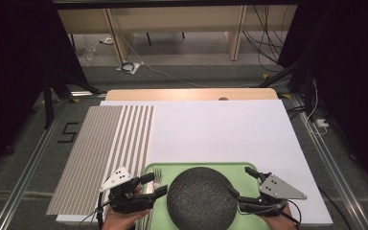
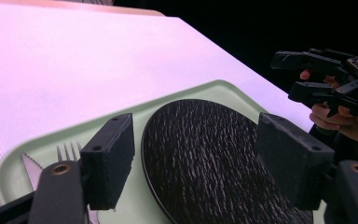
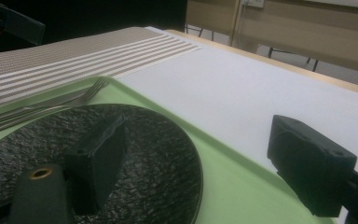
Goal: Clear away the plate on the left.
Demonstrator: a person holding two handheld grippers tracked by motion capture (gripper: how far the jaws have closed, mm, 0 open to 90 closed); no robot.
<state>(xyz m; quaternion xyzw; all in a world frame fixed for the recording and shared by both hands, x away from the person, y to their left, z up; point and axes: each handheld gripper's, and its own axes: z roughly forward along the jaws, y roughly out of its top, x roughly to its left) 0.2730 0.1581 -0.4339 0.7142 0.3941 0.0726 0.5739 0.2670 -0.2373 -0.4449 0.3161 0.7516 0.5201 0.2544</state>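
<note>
White sheeting covers the table [image 1: 220, 129] in the high view, with a striped placemat [image 1: 105, 153] laid along its left side and grey floor and pale furniture beyond; at the near edge sits a green tray [image 1: 242, 167], and on it a dark textured plate [image 1: 201, 199] with a fork [image 1: 156, 178] just to its left; the left gripper [image 1: 154, 184] hovers over the tray's left edge beside the fork, jaws apart and empty; the right gripper [image 1: 242, 184] stands at the plate's right rim, jaws spread wide, one near the rim and one farther up over the tray, pressing on nothing.

From the left gripper view, the white table runs off to a dark background; the left gripper [image 2: 193, 158] has its jaws wide, framing the plate [image 2: 205, 158] without touching it; the fork [image 2: 70, 150] and a knife [image 2: 31, 169] lie on the tray [image 2: 121, 109] behind the left jaw; the right gripper [image 2: 303, 74] shows farther off in a hand [image 2: 345, 121], open.

From the right gripper view, the placemat [image 3: 65, 56] and tray [image 3: 242, 182] lie ahead; the right gripper [image 3: 200, 154] is open, one jaw above the plate [image 3: 158, 140], the other over the white cover past the tray's edge; the fork [image 3: 81, 98] rests beyond the plate.
</note>
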